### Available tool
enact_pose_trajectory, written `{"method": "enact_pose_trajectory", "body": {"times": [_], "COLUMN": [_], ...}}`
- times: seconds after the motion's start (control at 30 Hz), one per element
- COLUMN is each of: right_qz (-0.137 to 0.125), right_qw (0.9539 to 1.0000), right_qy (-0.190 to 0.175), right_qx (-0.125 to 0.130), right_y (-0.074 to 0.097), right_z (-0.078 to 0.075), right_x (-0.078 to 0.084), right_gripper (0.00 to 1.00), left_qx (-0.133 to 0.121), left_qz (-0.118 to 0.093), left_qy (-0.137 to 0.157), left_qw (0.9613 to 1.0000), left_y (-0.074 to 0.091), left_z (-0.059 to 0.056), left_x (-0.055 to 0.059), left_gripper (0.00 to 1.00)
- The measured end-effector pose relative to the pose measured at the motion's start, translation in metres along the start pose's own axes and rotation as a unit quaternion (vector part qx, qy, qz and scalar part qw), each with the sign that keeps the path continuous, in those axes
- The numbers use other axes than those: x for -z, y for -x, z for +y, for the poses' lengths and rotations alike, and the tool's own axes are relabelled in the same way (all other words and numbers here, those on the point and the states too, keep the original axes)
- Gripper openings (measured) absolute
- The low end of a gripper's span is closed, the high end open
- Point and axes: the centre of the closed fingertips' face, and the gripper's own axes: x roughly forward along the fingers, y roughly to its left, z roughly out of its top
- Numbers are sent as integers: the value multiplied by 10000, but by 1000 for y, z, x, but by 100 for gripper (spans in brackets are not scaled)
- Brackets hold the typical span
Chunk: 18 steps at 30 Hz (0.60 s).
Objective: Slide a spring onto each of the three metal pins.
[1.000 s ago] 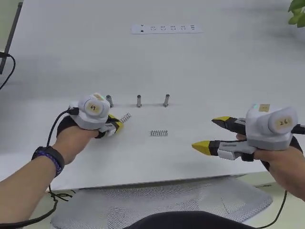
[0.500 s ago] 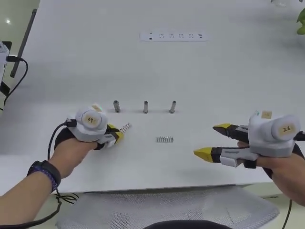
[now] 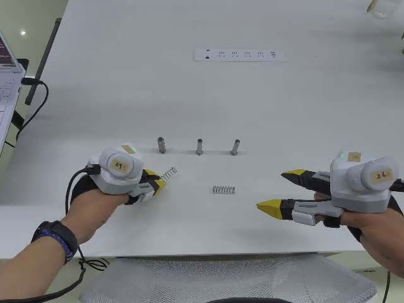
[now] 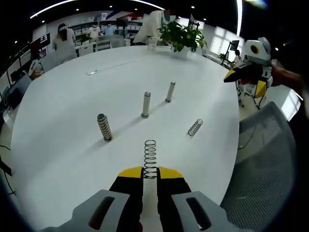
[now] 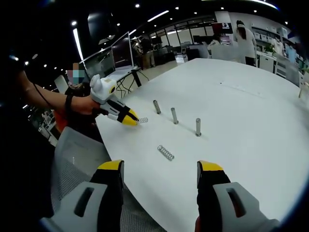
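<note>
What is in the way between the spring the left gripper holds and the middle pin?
Nothing visible. Only bare table lies between the held spring and the middle pin. In the left gripper view the sprung pin stands off to the left, the loose spring off to the right.

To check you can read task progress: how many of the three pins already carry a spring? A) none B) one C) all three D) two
B: the near pin, by the left claw, wears a spring; the middle pin and far pin stand bare.
</note>
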Motion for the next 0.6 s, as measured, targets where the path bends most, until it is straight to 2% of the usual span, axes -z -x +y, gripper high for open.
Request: {"method": "enact_pose_trajectory", "body": {"times": [0.3,0.47,0.6], "right_qz": [-20,-32,-31], "right_qw": [9999,9998,9995], "right_qy": [-26,10,49], "right_qx": [-120,-205,-297], "right_y": [-6,-11,-15], "right_z": [4,8,11], "right_x": [-1,-6,-9], "right_gripper": [58,58,57], "left_qx": [-29,-13,5], "left_qz": [-103,-160,-197], "left_qy": [-75,-168,-269], "left_qw": [9999,9997,9994], "left_y": [12,13,17], "left_z": [-5,-9,-15], "left_x": [-4,-7,-13], "left_gripper": [2,2,2]}}
